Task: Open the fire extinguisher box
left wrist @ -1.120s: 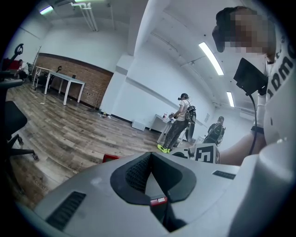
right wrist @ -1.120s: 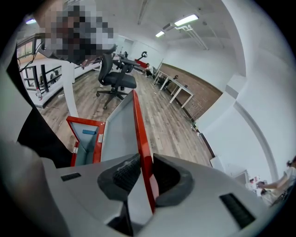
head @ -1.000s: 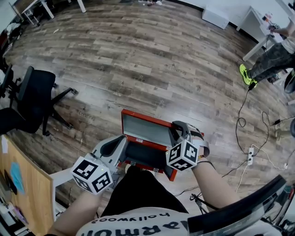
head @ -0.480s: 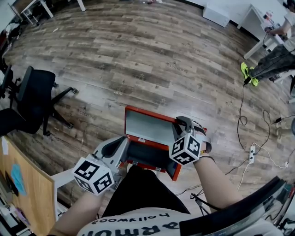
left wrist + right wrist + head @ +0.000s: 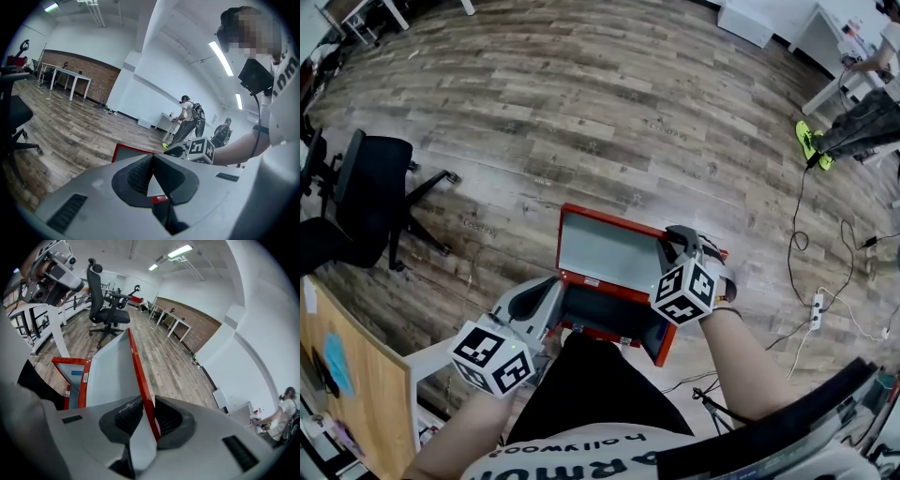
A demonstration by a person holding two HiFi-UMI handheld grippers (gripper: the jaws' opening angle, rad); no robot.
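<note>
Fire extinguisher box [image 5: 600, 312], red, sits on the wood-plank floor [image 5: 581, 122] close in front of me, its lid [image 5: 607, 248] raised on the far side and its grey inner face turned my way. My right gripper [image 5: 675, 242] has the lid by its right-hand edge. In the right gripper view the two ribbed pads [image 5: 125, 416] are pressed on either side of the thin red rim, which runs straight out from between them, with the grey panel [image 5: 110, 371] falling away to the left. The jaws are only slightly apart, just enough to take the rim. Beyond the panel the same view shows the red frame of the box body [image 5: 58, 361].

My left gripper [image 5: 551, 289] sits at the near left corner of the box, just beside its red wall. No view shows whether it touches the wall. In the left gripper view its fingertips meet at a point [image 5: 151, 159] with nothing caught between them, and the lid's red edge [image 5: 123, 149] shows just past them.

A black office chair [image 5: 366, 202] stands well off to the left. A white power strip [image 5: 815, 307] with trailing cables lies on the floor to the right. Two people [image 5: 187, 119] stand at the far end of the room.
</note>
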